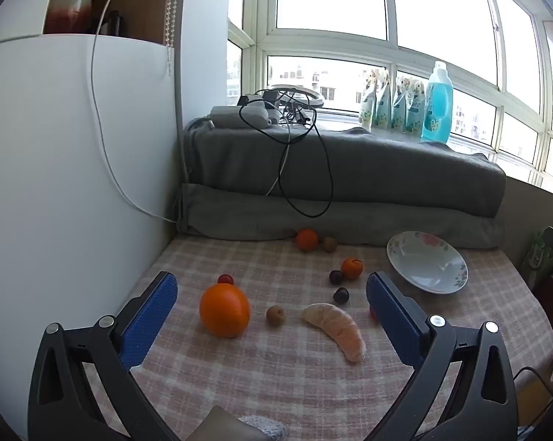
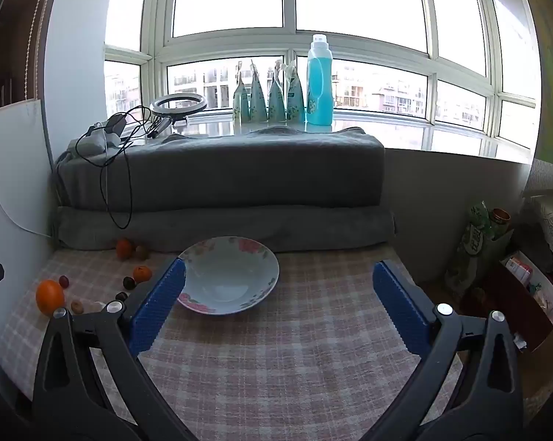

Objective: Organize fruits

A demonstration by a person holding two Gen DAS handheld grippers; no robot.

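Left gripper (image 1: pixel 270 301), black-armed with blue ribbed pads, spread to its widest and holding nothing; it hovers above the pink-and-white checked tablecloth (image 1: pixel 294 375) that covers the table. Between and beyond its fingers lie the fruits: a large round orange (image 1: pixel 224 309) toward the left edge, a small red cherry-like fruit (image 1: pixel 225 279) touching its far side, a small brown round fruit (image 1: pixel 275 315) just beside it, and a peeled pale-orange citrus segment (image 1: pixel 337 325) near the middle. Farther back sit two dark purple round fruits (image 1: pixel 336 276), apart from each other, with a small tangerine (image 1: pixel 351 268) beside the farther one. At the far edge, against the folded grey blanket (image 1: pixel 349 176), rest another tangerine (image 1: pixel 306 239) and a second brown fruit (image 1: pixel 329 244).

Right gripper (image 2: pixel 278 286), likewise fully spread and empty, faces the white floral-rimmed ceramic plate (image 2: pixel 265 257), which holds no fruit and stands toward the table's far right. A blue liquid-detergent bottle (image 2: pixel 319 81) stands on the windowsill.
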